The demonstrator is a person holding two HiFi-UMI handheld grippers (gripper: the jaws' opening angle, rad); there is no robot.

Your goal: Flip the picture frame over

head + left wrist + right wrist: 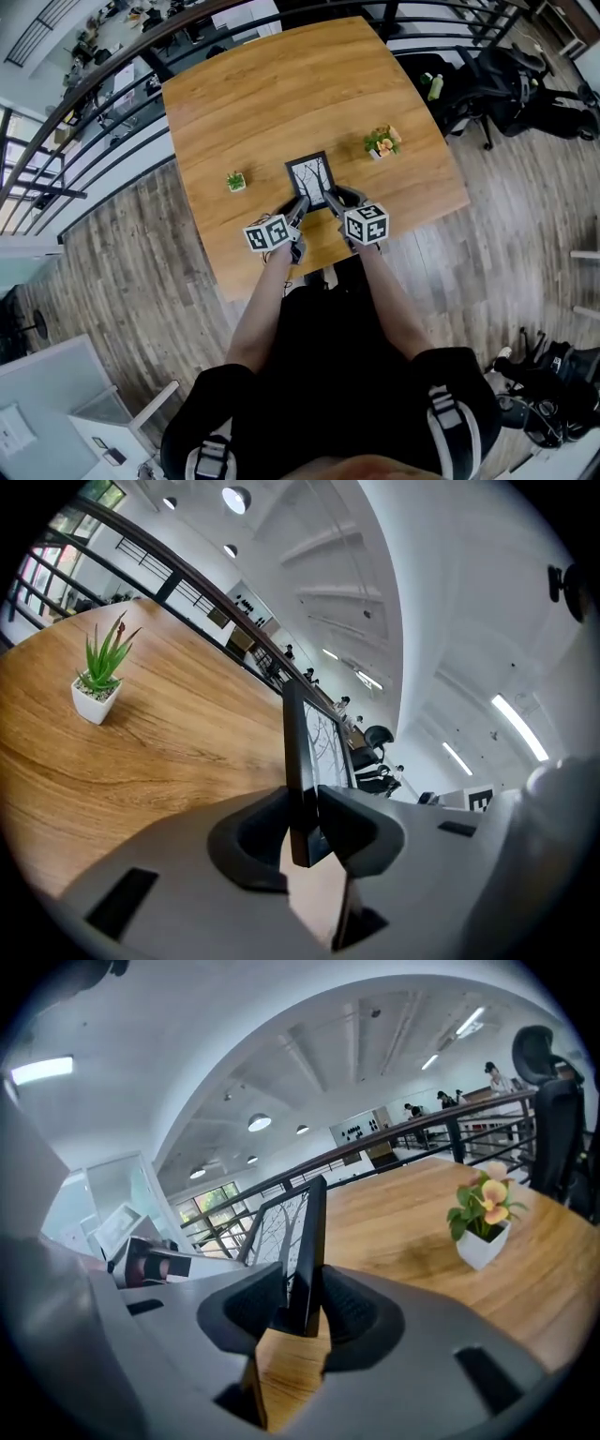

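Observation:
The black picture frame with a tree drawing lies near the front of the wooden table, its near edge held up between both grippers. My left gripper is shut on the frame's left near edge. In the left gripper view the frame stands edge-on, and the pads of that gripper press on both its sides. My right gripper is at the right near edge. In the right gripper view the frame sits loosely between the jaws of that gripper, with a thin gap at the left pad.
A small green plant in a white pot stands left of the frame, also seen in the left gripper view. A flowering plant in a white pot stands at the right. A railing runs beyond the table's far edge.

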